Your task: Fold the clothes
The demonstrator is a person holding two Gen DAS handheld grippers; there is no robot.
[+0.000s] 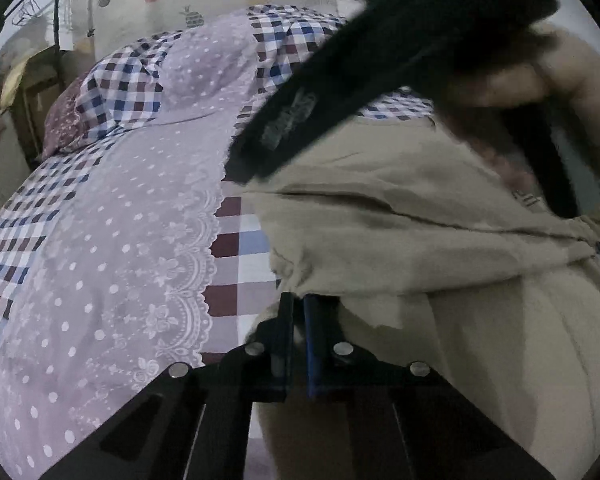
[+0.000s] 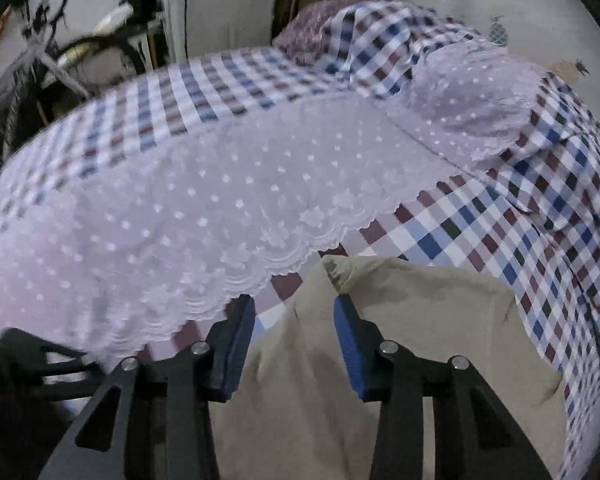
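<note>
L gripper: fingers clenched on edge of khaki garment, cloth bunched right at the tips. R gripper: fingers spread apart, gripping nothing, hovering over same garment, one folded corner poking up between the tips.

Garment lies on bed, on checked sheet, just beside scalloped edge of lilac lace cover. In L view long folds run roughly left-right across frame; which end is which, can't tell. Type of garment unclear.

L view: dark blurred shape top right, w/ bare hand partly behind it; both smeared. Garment's near part cut off by gripper bodies in both views.
</note>
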